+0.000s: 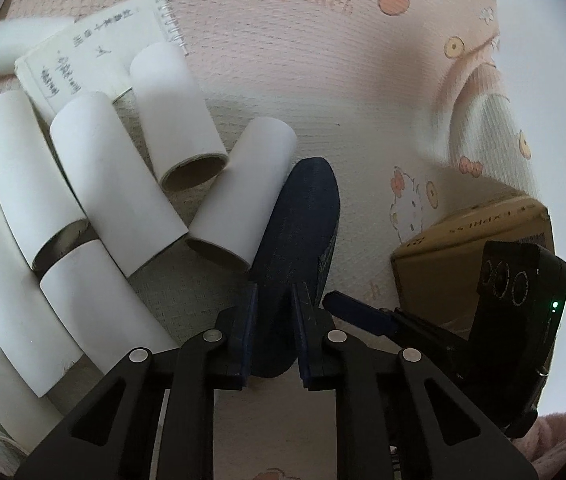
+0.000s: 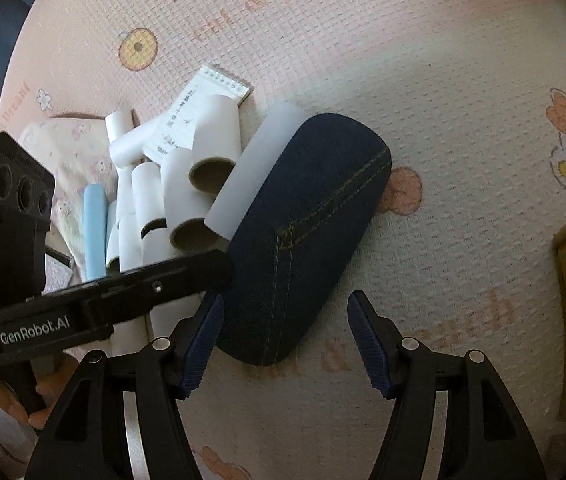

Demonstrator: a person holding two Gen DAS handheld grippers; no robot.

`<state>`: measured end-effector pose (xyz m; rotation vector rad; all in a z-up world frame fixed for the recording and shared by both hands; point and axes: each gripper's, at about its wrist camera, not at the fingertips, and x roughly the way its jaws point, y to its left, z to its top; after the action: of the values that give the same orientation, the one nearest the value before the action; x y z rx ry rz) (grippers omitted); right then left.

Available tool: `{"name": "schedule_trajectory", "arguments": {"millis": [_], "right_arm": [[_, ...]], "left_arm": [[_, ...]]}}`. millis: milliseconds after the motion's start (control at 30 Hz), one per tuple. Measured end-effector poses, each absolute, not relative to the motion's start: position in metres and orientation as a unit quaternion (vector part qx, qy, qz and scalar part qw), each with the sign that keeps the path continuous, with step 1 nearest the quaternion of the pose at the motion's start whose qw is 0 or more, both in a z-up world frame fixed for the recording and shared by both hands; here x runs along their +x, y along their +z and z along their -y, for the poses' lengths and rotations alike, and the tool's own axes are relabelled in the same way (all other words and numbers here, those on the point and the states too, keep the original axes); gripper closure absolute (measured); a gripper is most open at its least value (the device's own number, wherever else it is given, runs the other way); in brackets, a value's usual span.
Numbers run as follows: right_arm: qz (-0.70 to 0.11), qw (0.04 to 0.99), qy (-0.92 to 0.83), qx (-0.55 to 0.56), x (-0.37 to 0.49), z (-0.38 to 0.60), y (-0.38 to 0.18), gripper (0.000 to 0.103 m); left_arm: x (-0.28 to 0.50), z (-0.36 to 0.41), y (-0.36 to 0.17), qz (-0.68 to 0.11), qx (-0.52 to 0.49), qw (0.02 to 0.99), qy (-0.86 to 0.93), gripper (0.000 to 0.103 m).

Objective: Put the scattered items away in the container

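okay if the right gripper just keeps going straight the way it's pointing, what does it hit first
Probably the dark blue denim glasses case: its near end lies on the pink patterned mat between the open right gripper fingers, nearer one of them. Depth is uncertain.

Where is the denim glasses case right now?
The denim glasses case lies on the pink mat, against the white tubes to its left, its near end between the left gripper's jaws.

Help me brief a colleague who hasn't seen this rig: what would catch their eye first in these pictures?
First, the dark denim case lying on the pink cartoon-print mat, with the left gripper closed around its near end. Next, the heap of white cardboard tubes piled against the case's left side, partly covering a spiral notepad. The right gripper hovers open over the case's near end, and a brown cardboard box sits at the right.
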<state>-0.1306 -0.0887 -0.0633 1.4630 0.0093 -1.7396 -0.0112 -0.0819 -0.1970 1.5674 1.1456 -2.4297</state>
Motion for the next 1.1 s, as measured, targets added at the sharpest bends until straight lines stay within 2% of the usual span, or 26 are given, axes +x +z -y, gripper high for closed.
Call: {"name": "schedule_trajectory", "arguments": {"millis": [267, 433, 600, 733, 867, 1100], "right_arm": [[0.015, 0.423, -0.677, 0.602, -0.132, 0.096, -0.067, 0.04], [0.016, 0.418, -0.679, 0.603, -0.132, 0.102, -0.069, 0.035], [0.011, 0.418, -0.68, 0.601, -0.134, 0.101, -0.067, 0.039], [-0.047, 0.421, -0.692, 0.584, -0.135, 0.094, -0.052, 0.042], [-0.11, 0.415, -0.704, 0.565, -0.132, 0.089, -0.039, 0.043], [-0.143, 0.394, -0.707, 0.57, -0.126, 0.088, -0.053, 0.043]], "left_arm": [[-0.008, 0.087, -0.199, -0.397, 0.505, 0.016, -0.766, 0.083], [-0.009, 0.093, -0.203, -0.424, 0.506, 0.015, -0.751, 0.083], [-0.009, 0.092, -0.207, -0.449, 0.506, 0.012, -0.736, 0.082], [-0.014, 0.083, -0.212, -0.473, 0.503, -0.013, -0.723, 0.077], [-0.02, 0.07, -0.219, -0.479, 0.512, -0.03, -0.712, 0.076], [-0.025, 0.058, -0.221, -0.442, 0.532, -0.023, -0.722, 0.076]]}}
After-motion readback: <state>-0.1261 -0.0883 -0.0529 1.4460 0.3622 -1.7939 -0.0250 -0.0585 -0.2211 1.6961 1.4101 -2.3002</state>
